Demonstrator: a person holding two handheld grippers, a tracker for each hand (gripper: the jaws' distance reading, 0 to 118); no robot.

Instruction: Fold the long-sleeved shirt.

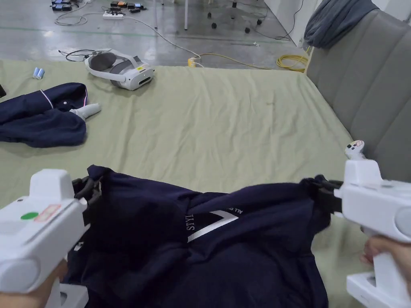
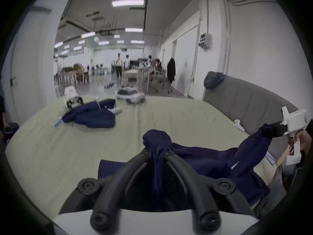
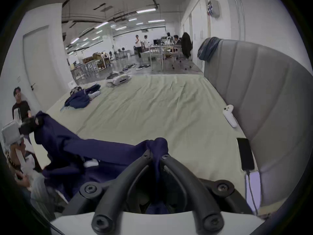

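A navy long-sleeved shirt (image 1: 192, 240) with white print hangs between both grippers over the near edge of the green sheet (image 1: 224, 116). My left gripper (image 1: 91, 188) is shut on a bunched corner of the shirt at the left; in the left gripper view the cloth (image 2: 157, 142) is pinched between the black jaws. At the right, my right gripper (image 1: 321, 191) is shut on the other bunched corner, and the right gripper view shows that fabric (image 3: 158, 147) squeezed between its jaws. The shirt sags in the middle between the two held corners.
A second navy garment (image 1: 44, 116) lies at the left of the sheet beside a white controller (image 1: 86, 110). A white headset (image 1: 120, 70) sits at the far edge. A grey padded headboard (image 1: 369, 88) bounds the right, with another controller (image 1: 355, 149) and a phone (image 3: 245, 154) against it.
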